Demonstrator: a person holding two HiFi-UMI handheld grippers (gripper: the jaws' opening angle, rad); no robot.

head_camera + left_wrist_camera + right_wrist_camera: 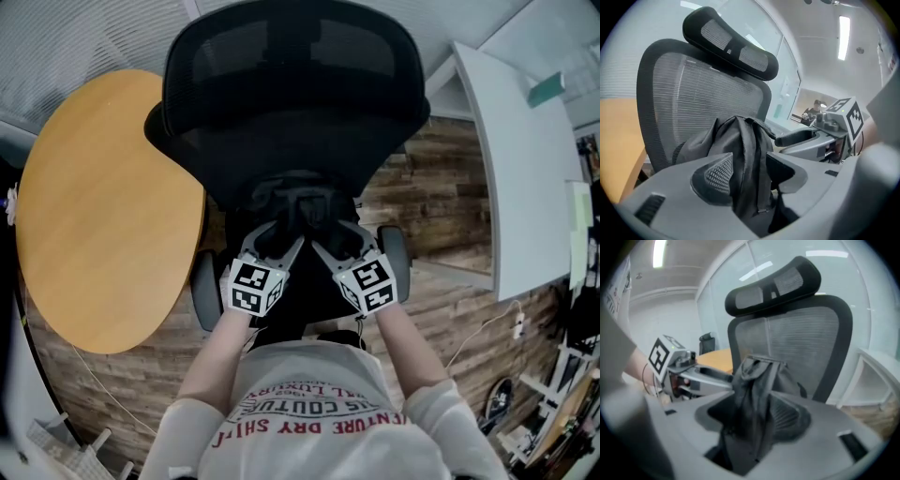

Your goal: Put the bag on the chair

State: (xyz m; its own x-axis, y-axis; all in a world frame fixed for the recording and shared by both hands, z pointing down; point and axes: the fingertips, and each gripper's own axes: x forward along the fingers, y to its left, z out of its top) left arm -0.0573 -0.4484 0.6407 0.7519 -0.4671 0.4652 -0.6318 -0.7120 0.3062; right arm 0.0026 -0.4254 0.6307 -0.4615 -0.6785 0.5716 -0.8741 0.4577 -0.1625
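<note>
On the seat of the black mesh-backed office chair [291, 84] sits the dark grey fabric bag [298, 202], close to the backrest, with its top gathered upward into a peak below the curved headrest. The left gripper [277, 240] has its jaws spread wide. A fold and strap of the bag run between them, with a clear gap on one side, so nothing is clamped. The right gripper [342, 242] stands just beside it, jaws equally wide. The bag's bunched cloth rises between them, though that view is blurred and I see no squeeze on it. The person's bare forearms reach forward from a white shirt with red lettering [319, 412]. A round pale wooden table [103, 206] stands to the chair's left, a white desk [525, 169] is to its right, and there is wood-plank flooring [441, 187] beneath.
</note>
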